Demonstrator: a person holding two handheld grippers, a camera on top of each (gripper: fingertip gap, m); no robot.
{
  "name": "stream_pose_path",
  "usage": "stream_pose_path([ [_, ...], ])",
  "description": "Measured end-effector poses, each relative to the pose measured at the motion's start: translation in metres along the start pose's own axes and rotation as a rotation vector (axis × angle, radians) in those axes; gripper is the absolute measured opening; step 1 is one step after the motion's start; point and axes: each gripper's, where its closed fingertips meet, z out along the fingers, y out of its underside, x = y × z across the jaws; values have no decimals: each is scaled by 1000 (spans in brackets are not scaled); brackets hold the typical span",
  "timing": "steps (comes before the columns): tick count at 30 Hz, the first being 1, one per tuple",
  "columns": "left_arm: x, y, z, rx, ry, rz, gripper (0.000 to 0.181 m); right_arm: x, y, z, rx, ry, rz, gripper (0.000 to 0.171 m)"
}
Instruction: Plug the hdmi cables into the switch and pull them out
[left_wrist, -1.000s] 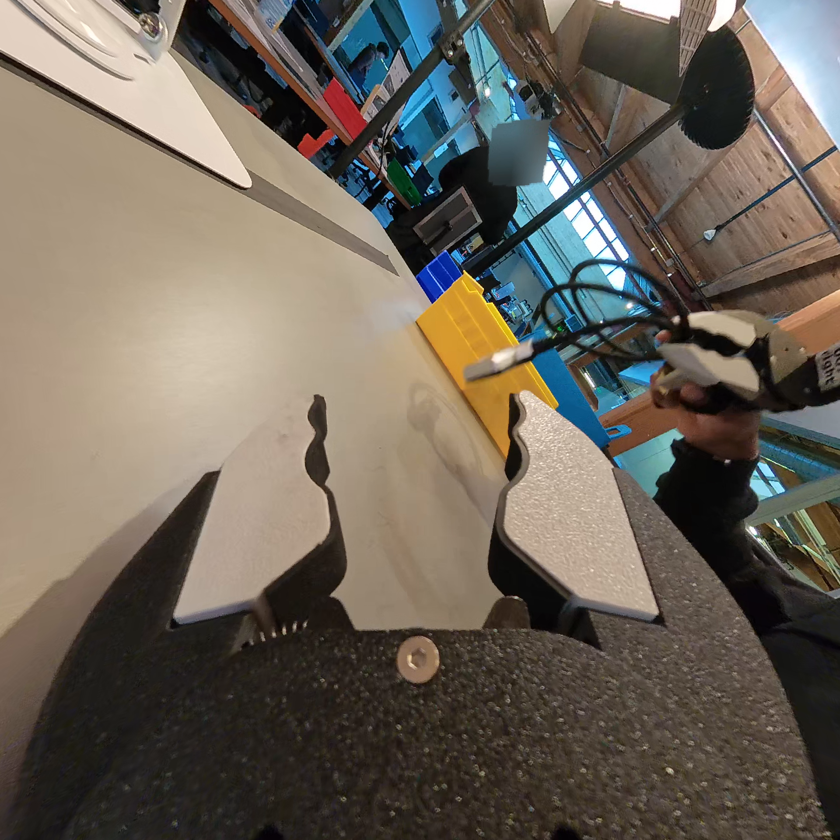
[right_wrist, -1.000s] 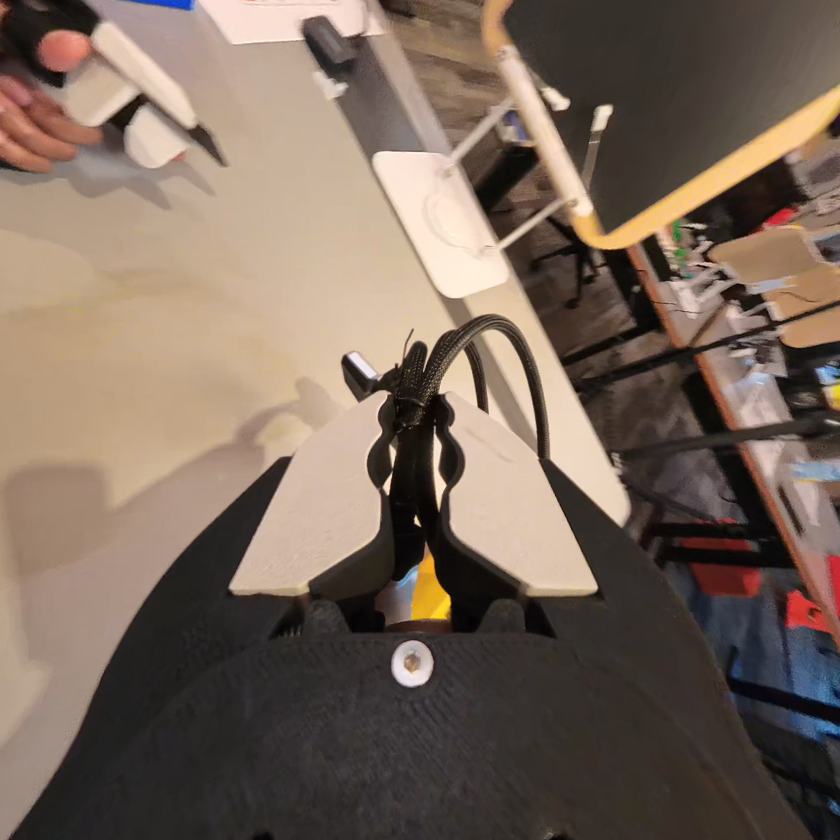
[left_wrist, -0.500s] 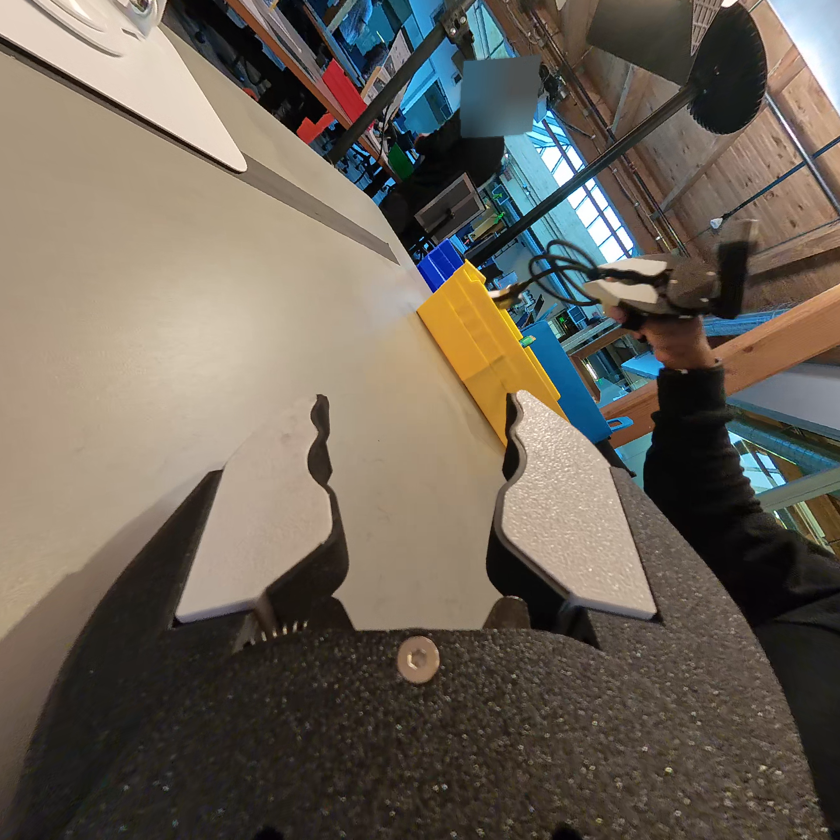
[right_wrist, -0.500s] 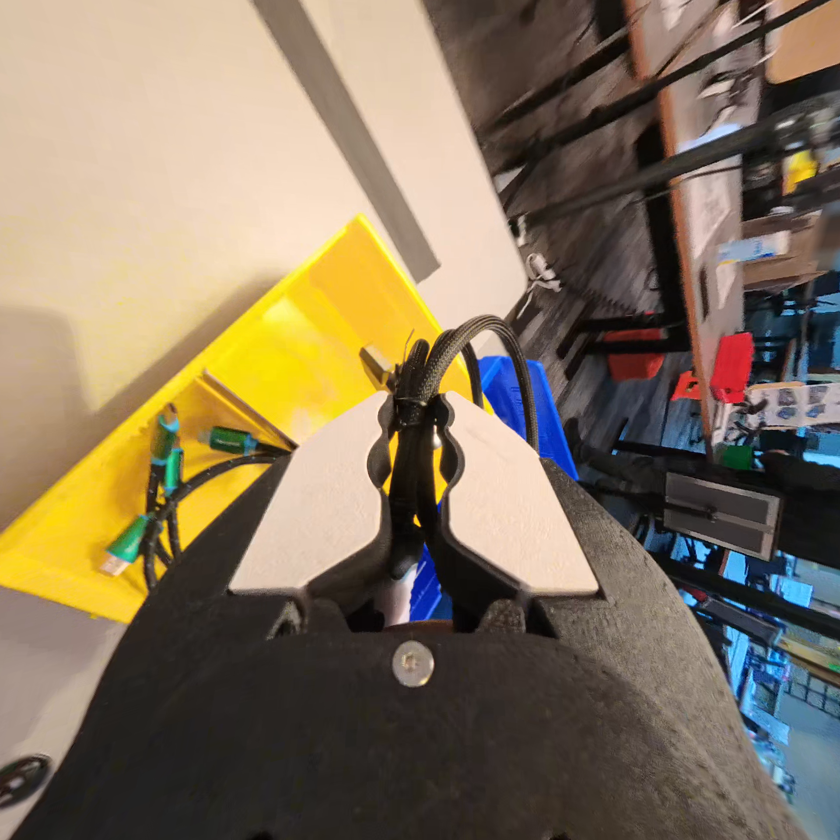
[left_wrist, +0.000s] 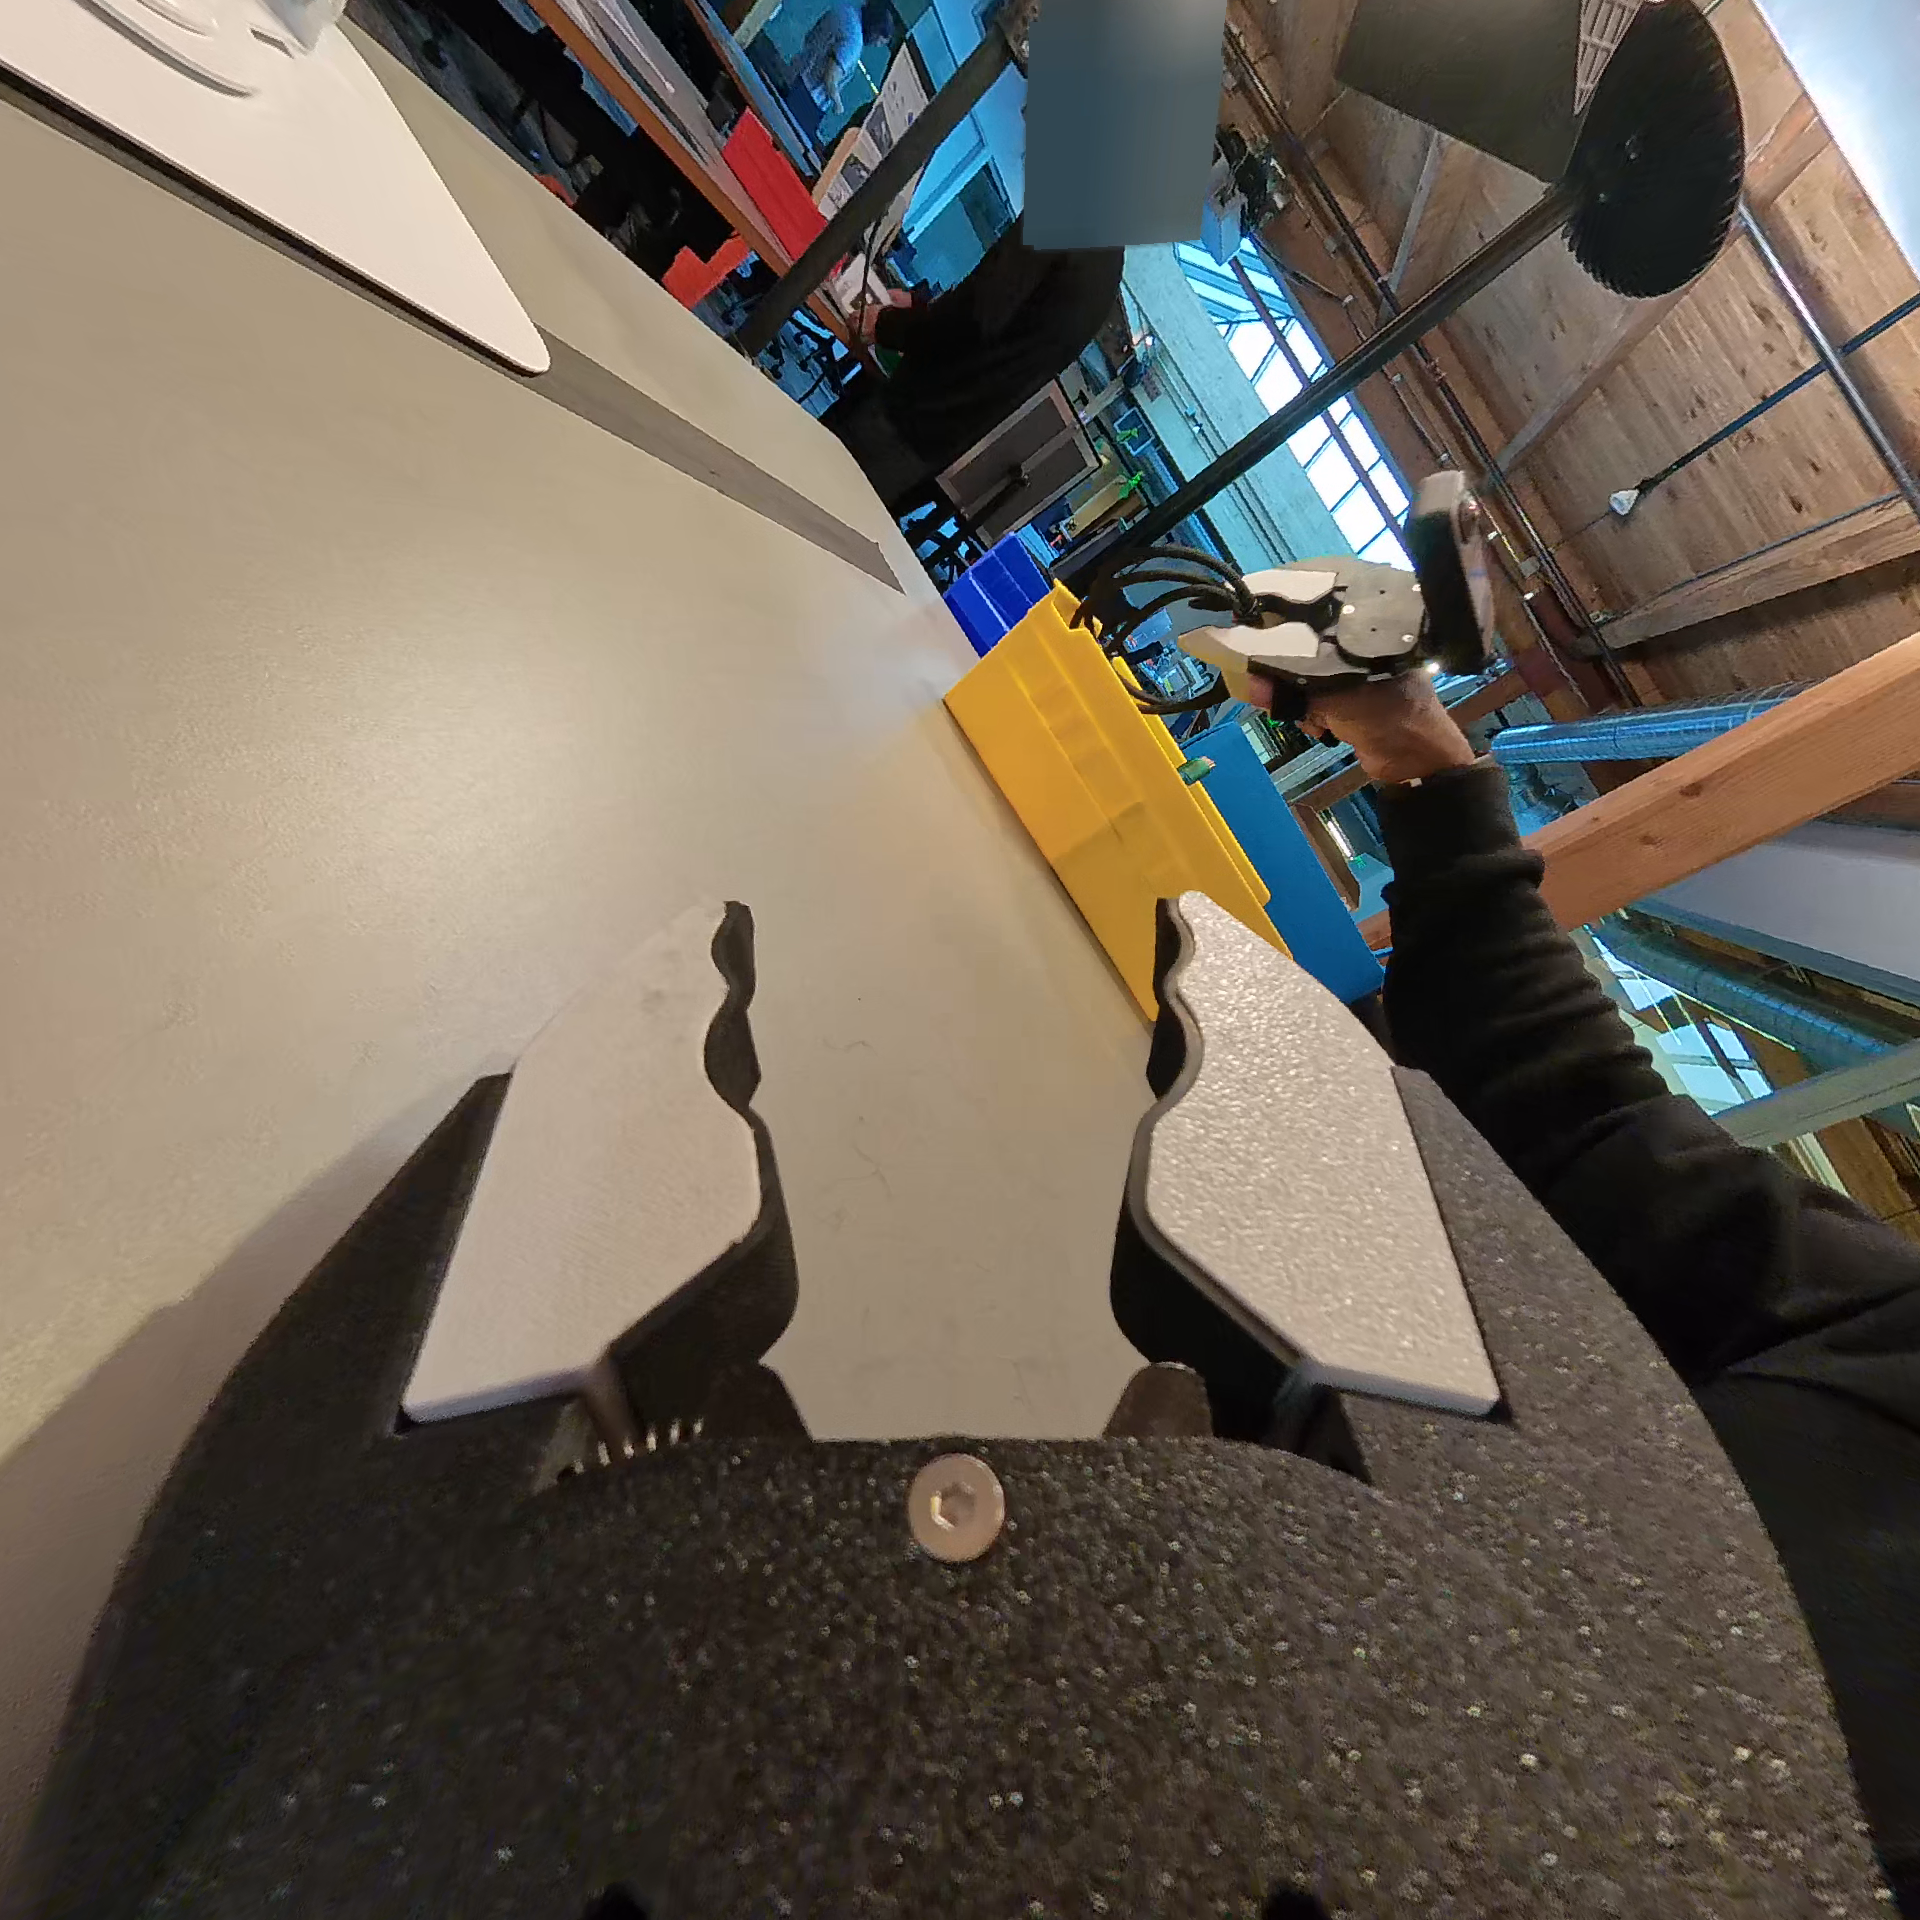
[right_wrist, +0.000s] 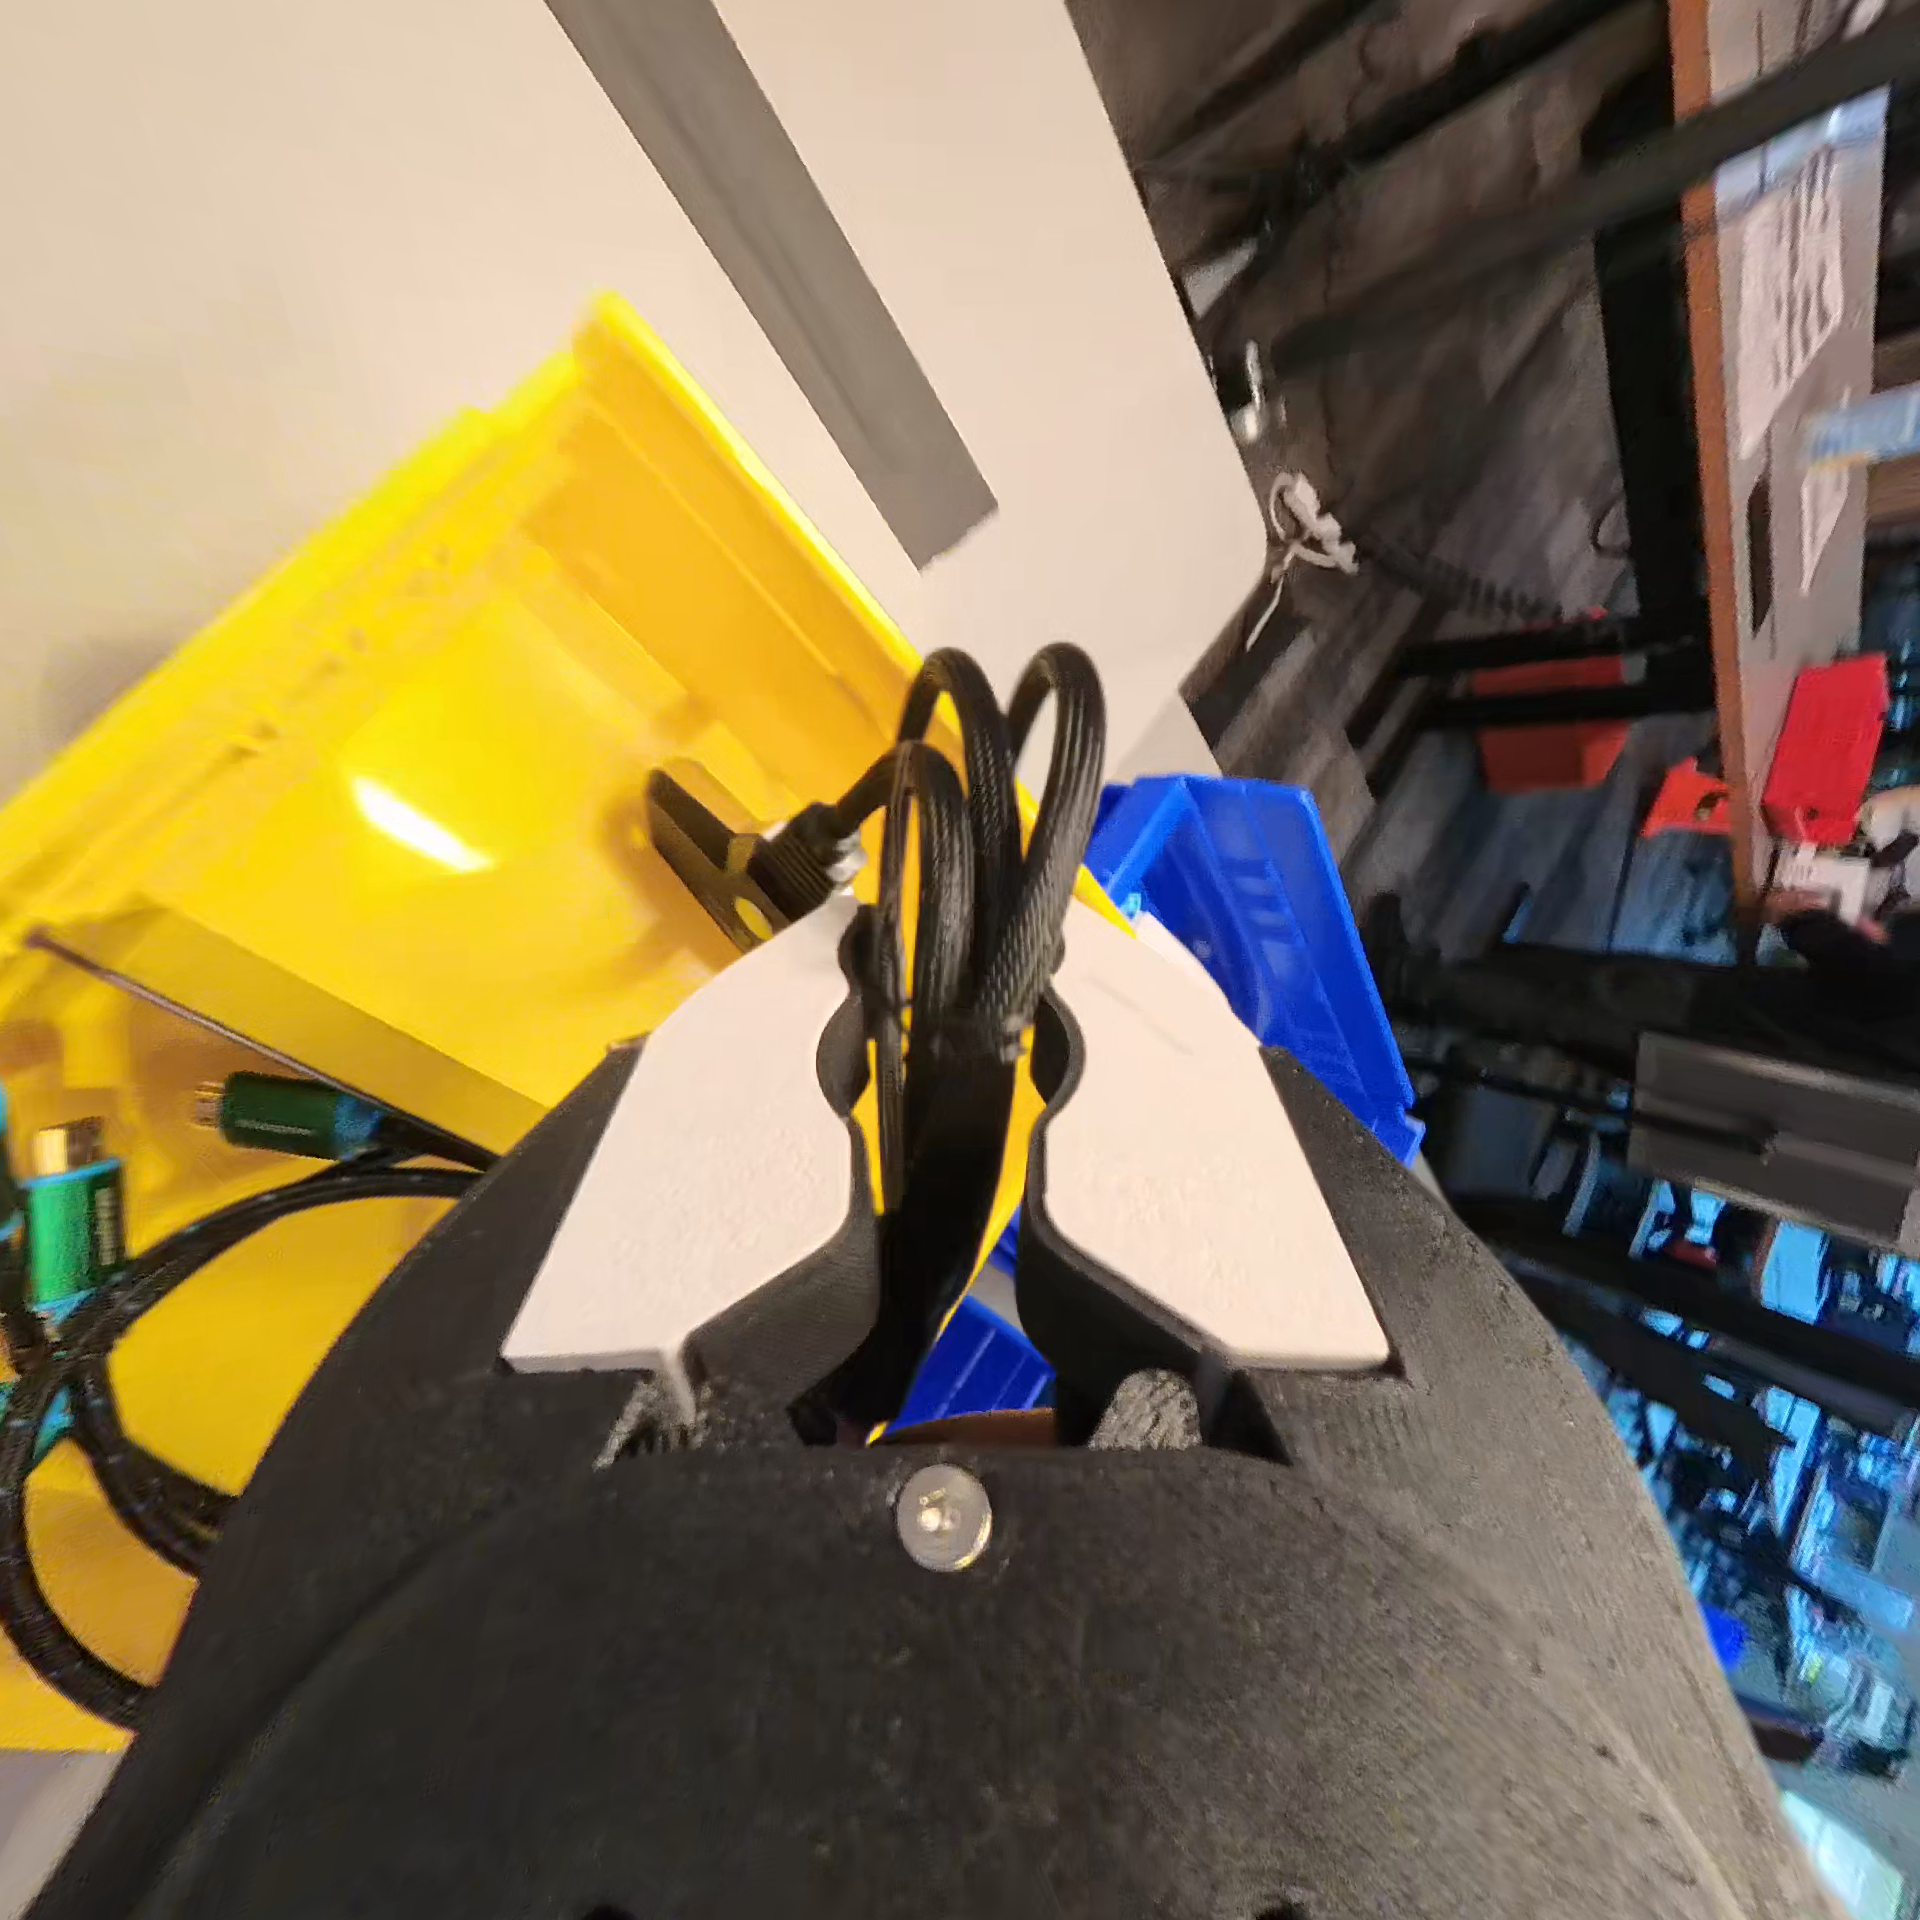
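Right hand-held gripper (right_wrist: 951, 971): clamped on a coiled black braided HDMI cable (right_wrist: 987, 831)
Below: yellow bin (right_wrist: 416, 727) holding green-plugged cables (right_wrist: 281, 1112)
Beside: blue bin (right_wrist: 1247, 914) on desk (right_wrist: 260, 260)

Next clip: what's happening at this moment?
A person is working with two handheld claws. The right claw is shut on a coiled black cable and holds it over the yellow bin, where other cables with green plugs already lie. A blue bin sits next to the yellow one. The left claw is open, holds nothing, and hangs above the grey table. No switch is in view.
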Motion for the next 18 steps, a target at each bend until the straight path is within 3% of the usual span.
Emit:
stream_pose_path([
  [6, 1, 2, 1, -16, 1, 9, 74, 32, 42, 6, -18, 71, 201, 49],
  [11, 1, 2, 2, -18, 3, 3, 74, 44, 37, -35, 105, 152, 300, 54],
  [14, 0, 2, 2, -22, -3, 19, 74, 13, 27, -62, 168, 92, 321, 54],
  [18, -1, 5, 2, -49, -45, 107, 74, -67, 25, -89, 252, -67, 347, 54],
])
